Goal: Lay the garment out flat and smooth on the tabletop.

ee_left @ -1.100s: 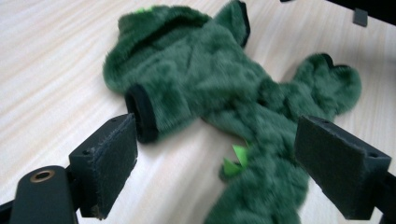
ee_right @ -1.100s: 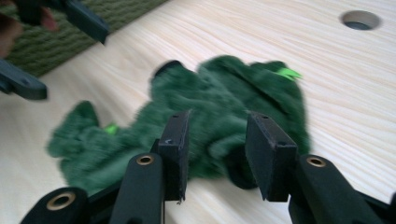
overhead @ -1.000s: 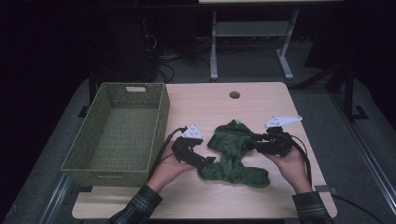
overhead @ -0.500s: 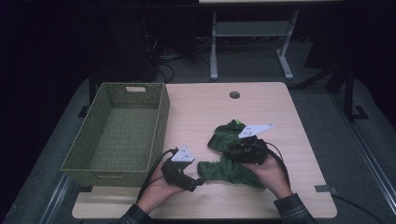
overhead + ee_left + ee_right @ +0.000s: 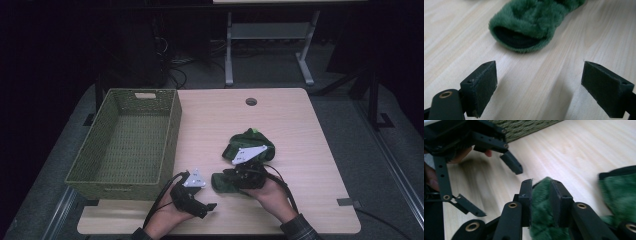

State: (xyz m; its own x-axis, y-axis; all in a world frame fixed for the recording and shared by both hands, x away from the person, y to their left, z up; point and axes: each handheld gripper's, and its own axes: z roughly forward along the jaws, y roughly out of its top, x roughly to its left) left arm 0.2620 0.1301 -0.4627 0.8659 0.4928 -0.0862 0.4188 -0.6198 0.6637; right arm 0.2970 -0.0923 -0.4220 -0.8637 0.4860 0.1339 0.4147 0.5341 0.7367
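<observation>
Two fuzzy green slippers lie on the wooden table [image 5: 300, 130]. The near slipper [image 5: 220, 183] is between the jaws of my right gripper [image 5: 227, 177], which have just been closing and now pinch its plush edge [image 5: 541, 220]. The far slipper [image 5: 250, 140] rests behind it, and its fur [image 5: 619, 195] appears at the right of the right gripper view. My left gripper [image 5: 207, 206] sits low near the table's front edge, open, its pads [image 5: 481, 85] wide apart over bare wood. The near slipper's dark opening [image 5: 519, 40] faces it a short way ahead.
A woven green basket [image 5: 170, 135] stands at the table's left, holding nothing, its wall [image 5: 524, 127] close behind the left gripper [image 5: 490, 187]. A round cable hole [image 5: 251, 101] is at the table's back. Bare wood stretches right of the slippers.
Both hands came toward the front edge. The right gripper swung left over the slippers and closed on the near one. The left gripper drew away from the slippers, down and left.
</observation>
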